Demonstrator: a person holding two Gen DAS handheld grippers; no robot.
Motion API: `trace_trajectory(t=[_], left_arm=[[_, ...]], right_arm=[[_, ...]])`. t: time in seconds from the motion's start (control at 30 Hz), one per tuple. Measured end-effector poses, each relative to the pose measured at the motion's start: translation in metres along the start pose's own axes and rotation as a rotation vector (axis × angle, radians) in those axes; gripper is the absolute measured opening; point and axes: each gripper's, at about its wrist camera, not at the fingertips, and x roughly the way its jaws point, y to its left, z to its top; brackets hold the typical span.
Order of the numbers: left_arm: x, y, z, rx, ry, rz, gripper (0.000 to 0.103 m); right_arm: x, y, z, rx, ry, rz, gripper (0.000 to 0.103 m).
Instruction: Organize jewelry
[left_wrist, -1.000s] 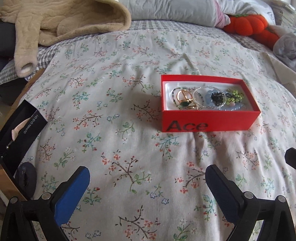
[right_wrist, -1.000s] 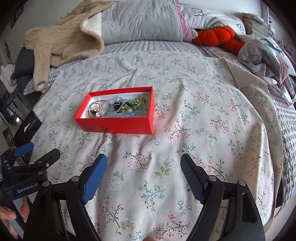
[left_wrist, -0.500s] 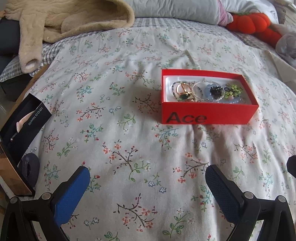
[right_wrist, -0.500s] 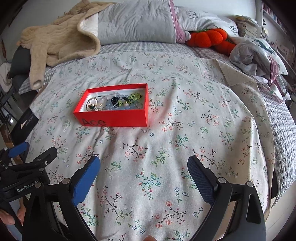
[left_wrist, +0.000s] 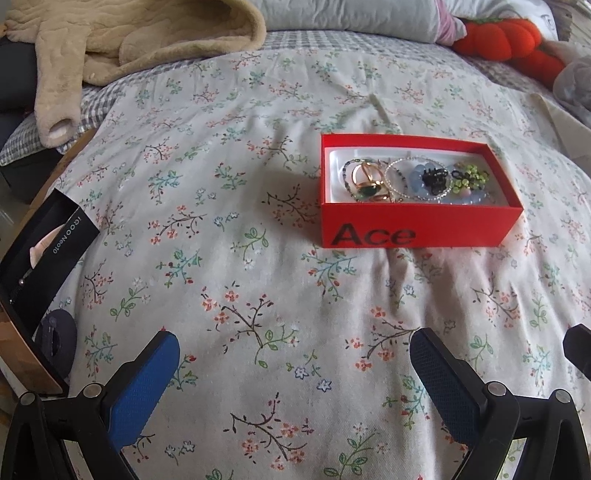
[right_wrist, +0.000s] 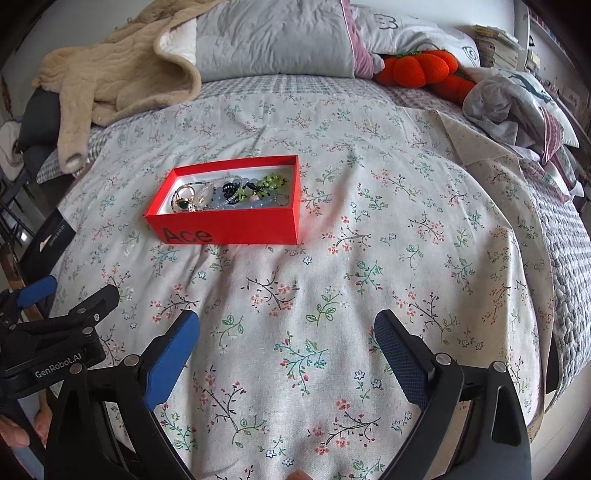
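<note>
While both grippers hang spread wide and empty, the box (left_wrist: 417, 199) lies ahead, rightward of the left gripper (left_wrist: 295, 365), leftward of the right gripper (right_wrist: 286, 350).

You're in a home bedroom. Floral bedspread (right_wrist: 332, 258) covers the bed, gingham sheet (right_wrist: 280, 86) under it, grey pillow (right_wrist: 273, 37) at the head. Beige fleece robe (right_wrist: 110, 77) dumped on the left, crumpled clothes (right_wrist: 517, 107) on the right, orange plush pumpkin (right_wrist: 421, 68) by the pillow. Stacked books (right_wrist: 495, 48) at the far right. Lived-in, no workshop gear.
</note>
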Motion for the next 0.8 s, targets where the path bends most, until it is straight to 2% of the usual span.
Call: trace_trajectory(t=[0.6, 0.73, 0.8], left_arm=[[0.017, 0.000, 0.004, 0.006, 0.027, 0.010, 0.102], [0.030, -0.001, 0.008, 0.007, 0.041, 0.022, 0.102], [0.042, -0.002, 0.010, 0.006, 0.050, 0.005, 0.102]], right_arm=[[0.021, 0.006, 0.002, 0.000, 0.037, 0.013, 0.097], [0.031, 0.006, 0.005, -0.001, 0.048, 0.018, 0.097], [0.040, 0.005, 0.007, -0.005, 0.055, 0.014, 0.097]])
